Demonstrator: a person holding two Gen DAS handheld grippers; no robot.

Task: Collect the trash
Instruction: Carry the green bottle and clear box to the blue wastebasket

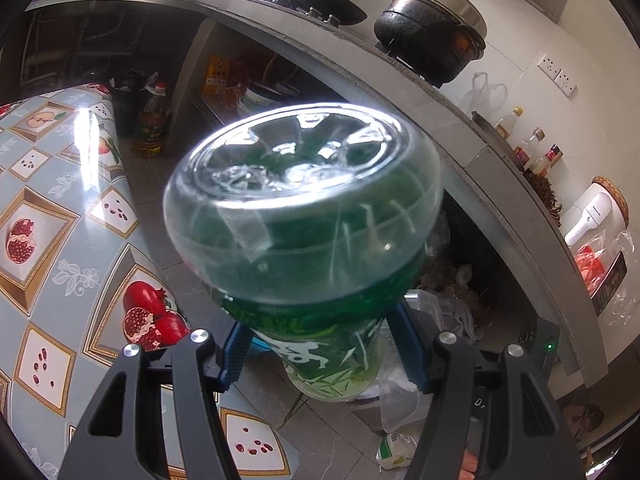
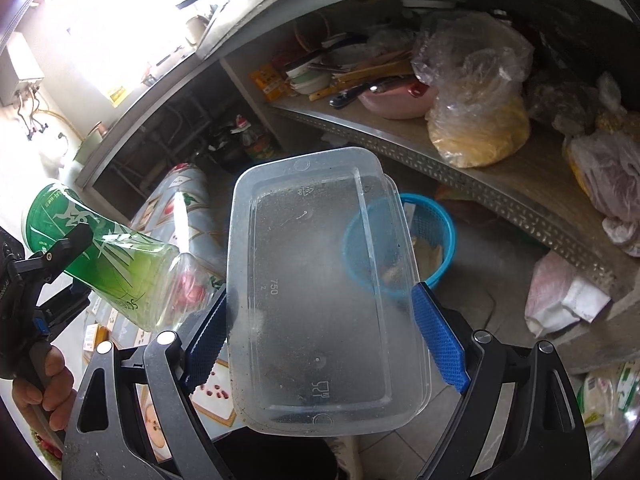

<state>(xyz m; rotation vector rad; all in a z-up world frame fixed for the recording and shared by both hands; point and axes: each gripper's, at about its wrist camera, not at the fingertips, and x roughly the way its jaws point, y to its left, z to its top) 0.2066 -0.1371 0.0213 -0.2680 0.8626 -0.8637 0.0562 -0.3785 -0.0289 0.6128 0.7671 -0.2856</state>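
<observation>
A clear plastic bottle with a green label [image 1: 304, 208] fills the left wrist view, its base pointing away from me. My left gripper [image 1: 320, 344] is shut on its labelled body. The right wrist view shows the same bottle [image 2: 100, 248] at the left, tilted, with one black finger [image 2: 74, 240] across it and a person's hand [image 2: 44, 384] below. My right gripper [image 2: 320, 332] is shut on a clear rectangular food container [image 2: 320, 280], its blue pads pressing the two long sides. Beyond and below the container, a blue mesh basket [image 2: 436, 236] stands on the floor with pale scraps inside.
A table with a fruit-patterned cloth [image 1: 60, 240] lies to the left. A grey counter [image 1: 400, 92] carries a black pot [image 1: 432, 40] and sauce bottles. The shelf under it [image 2: 500, 188] holds plastic bags, bowls and utensils. Bags and packets [image 2: 560, 300] lie on the tiled floor.
</observation>
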